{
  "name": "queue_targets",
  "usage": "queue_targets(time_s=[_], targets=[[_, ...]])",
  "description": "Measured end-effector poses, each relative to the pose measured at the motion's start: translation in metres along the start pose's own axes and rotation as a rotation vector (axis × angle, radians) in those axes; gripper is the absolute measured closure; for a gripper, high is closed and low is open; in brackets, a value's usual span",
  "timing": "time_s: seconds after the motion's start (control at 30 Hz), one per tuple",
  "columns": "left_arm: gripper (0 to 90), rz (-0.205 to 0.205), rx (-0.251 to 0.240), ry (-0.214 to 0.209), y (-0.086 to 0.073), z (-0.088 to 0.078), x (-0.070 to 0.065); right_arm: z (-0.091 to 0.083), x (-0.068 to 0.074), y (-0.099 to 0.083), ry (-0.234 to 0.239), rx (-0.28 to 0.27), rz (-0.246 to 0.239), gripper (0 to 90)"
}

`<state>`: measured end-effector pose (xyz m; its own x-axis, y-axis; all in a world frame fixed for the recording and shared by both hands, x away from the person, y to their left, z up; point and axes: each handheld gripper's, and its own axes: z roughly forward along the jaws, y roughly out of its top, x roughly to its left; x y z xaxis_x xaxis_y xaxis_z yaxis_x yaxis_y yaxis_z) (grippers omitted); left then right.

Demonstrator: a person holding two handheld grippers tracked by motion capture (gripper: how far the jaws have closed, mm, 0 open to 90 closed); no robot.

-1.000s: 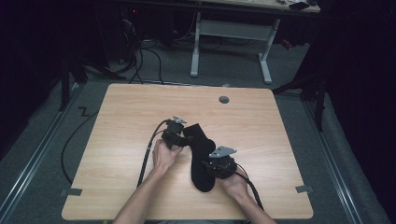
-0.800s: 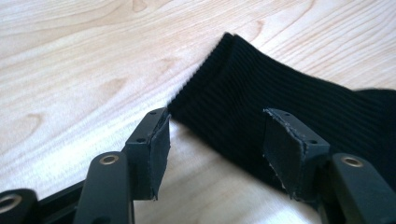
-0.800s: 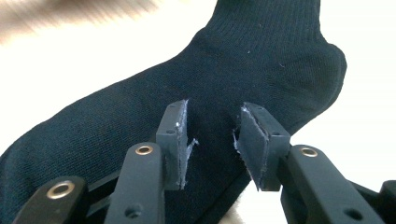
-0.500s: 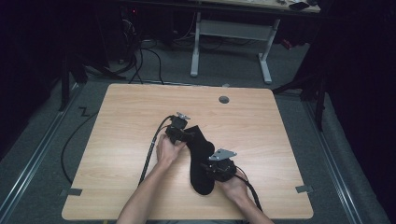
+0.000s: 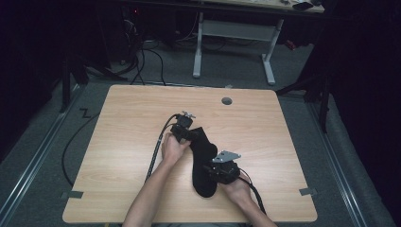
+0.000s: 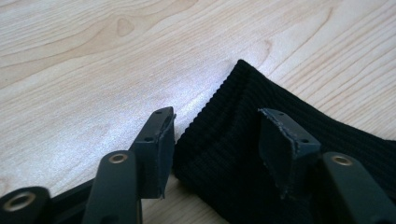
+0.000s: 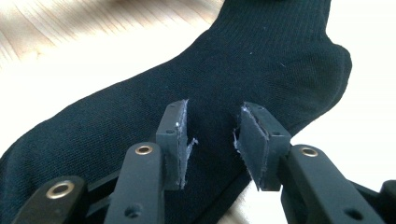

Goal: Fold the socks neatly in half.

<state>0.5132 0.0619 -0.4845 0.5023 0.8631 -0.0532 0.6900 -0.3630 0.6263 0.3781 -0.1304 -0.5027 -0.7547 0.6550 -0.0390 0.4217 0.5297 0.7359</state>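
Both hand-held grippers are part-open: left hand-held gripper (image 6: 215,140) has been closing around the black sock's (image 5: 204,156) cuff, seemingly ungripped; right hand-held gripper (image 7: 210,140) is straddling its foot.

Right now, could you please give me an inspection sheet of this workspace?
Surface: light wooden table, with a round grommet hole near its far edge.
Job's things: one black sock lying flat, ribbed cuff toward the left gripper.
Clutter: nothing seen.
Grippers: left gripper at the cuff edge, jaws have just been closing, pads not yet pressing; right gripper over the foot part, jaws apart.
Cables: one black cable trails from the left gripper, another from the right.
Surroundings: dark room, grey floor, a white-legged desk behind, loose floor cables.
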Motion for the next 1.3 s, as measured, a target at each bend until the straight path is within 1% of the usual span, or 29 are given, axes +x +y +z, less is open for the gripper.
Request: queue_targets(time_s=[0.07,0.17,0.3,0.33,0.4,0.5,0.63,0.7,0.8,0.87,0.97,1.13,1.17,1.23,1.27,1.3], targets=[[53.3,0.014,0.023,-0.008,0.003,0.0,-0.001,0.0,0.0,0.0,0.001,0.0,0.0,62.1],[60.3,0.023,0.022,-0.029,0.004,0.001,-0.001,0.0,0.0,0.0,0.003,-0.001,0.002,62.1],[68.2,0.016,0.02,-0.059,0.004,0.0,0.002,0.0,-0.001,0.0,0.004,0.001,0.003,62.1],[69.8,0.017,0.019,-0.068,0.004,0.0,0.002,0.0,-0.001,0.0,0.005,0.001,0.004,62.1],[72.0,-0.008,0.012,-0.084,0.004,0.0,0.004,0.0,-0.001,0.0,0.006,0.0,0.004,62.1],[73.7,0.009,0.008,-0.085,0.004,-0.002,0.003,0.0,-0.001,0.0,0.006,0.0,0.003,62.0],[74.7,0.012,-0.03,-0.108,0.005,-0.01,0.005,0.0,-0.001,0.001,0.006,0.008,0.006,62.0],[74.9,0.014,-0.058,-0.12,0.006,-0.016,0.005,0.0,-0.001,0.001,0.004,0.008,0.009,62.0],[75.5,0.031,-0.098,-0.146,0.008,-0.025,0.006,0.001,-0.002,0.002,0.001,0.011,0.01,62.0],[75.8,0.024,-0.133,-0.168,0.009,-0.033,0.006,0.002,-0.002,0.004,0.001,0.013,0.014,62.0],[76.0,0.039,-0.169,-0.186,0.011,-0.042,0.005,0.003,-0.004,0.006,-0.001,0.025,0.018,62.0],[76.1,0.07,-0.209,-0.221,0.012,-0.056,0.002,0.006,-0.007,0.006,-0.003,0.01,0.027,62.1],[76.1,0.076,-0.218,-0.233,0.012,-0.058,0.001,0.006,-0.007,0.006,-0.004,0.008,0.03,62.2],[76.2,0.099,-0.232,-0.26,0.012,-0.064,-0.001,0.007,-0.009,0.006,-0.006,0.003,0.039,62.6],[76.2,0.114,-0.236,-0.258,0.011,-0.067,-0.003,0.008,-0.01,0.007,-0.007,-0.001,0.046,62.8],[76.2,0.122,-0.239,-0.272,0.011,-0.069,-0.005,0.009,-0.011,0.007,-0.01,0.001,0.053,62.8]])
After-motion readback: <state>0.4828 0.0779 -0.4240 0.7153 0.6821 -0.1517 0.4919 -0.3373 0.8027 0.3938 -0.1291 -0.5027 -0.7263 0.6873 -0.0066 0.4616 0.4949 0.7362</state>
